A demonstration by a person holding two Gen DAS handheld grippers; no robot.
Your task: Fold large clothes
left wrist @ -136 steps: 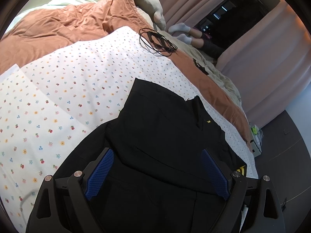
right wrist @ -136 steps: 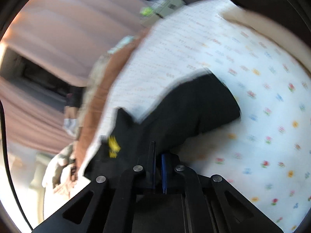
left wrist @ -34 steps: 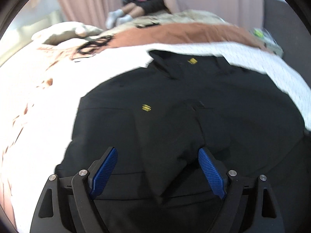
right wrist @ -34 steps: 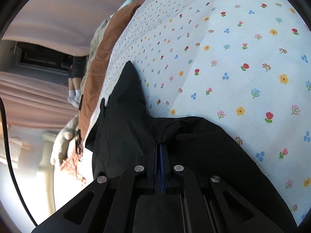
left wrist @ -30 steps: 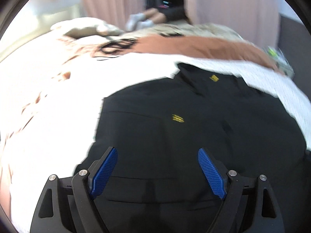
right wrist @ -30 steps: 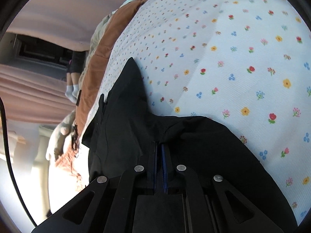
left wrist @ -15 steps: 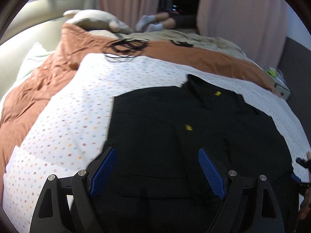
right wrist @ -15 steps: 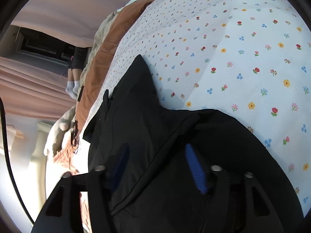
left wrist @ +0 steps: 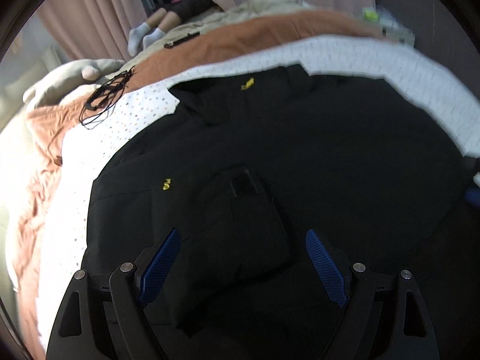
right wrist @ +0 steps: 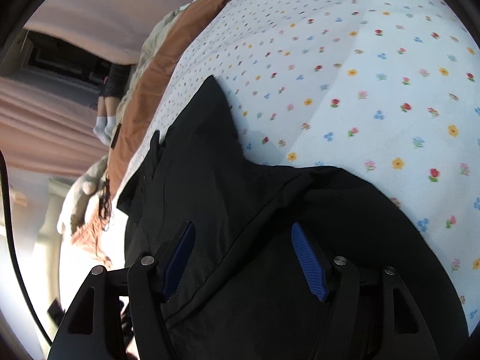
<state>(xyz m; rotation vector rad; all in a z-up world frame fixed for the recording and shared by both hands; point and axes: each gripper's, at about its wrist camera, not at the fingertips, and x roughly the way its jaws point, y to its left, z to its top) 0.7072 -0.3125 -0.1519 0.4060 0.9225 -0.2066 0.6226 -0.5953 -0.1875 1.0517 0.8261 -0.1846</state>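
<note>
A large black jacket (left wrist: 300, 156) with small yellow marks lies spread on a flowered white sheet (left wrist: 99, 132) on a bed, one sleeve folded in over its front. My left gripper (left wrist: 241, 258) is open just above the jacket's lower middle, holding nothing. In the right wrist view the same jacket (right wrist: 228, 198) fills the lower left over the flowered sheet (right wrist: 360, 75). My right gripper (right wrist: 243, 255) is open over a fold of the jacket, its blue pads apart and empty.
A rust-brown quilt (left wrist: 240, 39) and a beige blanket (left wrist: 69, 75) lie beyond the sheet. A tangle of black cable (left wrist: 103, 102) rests on the quilt's edge. A person's legs in white socks (left wrist: 144, 36) lie at the far end by pink curtains (left wrist: 90, 12).
My right gripper opened and let go of the jacket cloth it was pinching. My left gripper stayed open and moved closer over the jacket, swinging its view.
</note>
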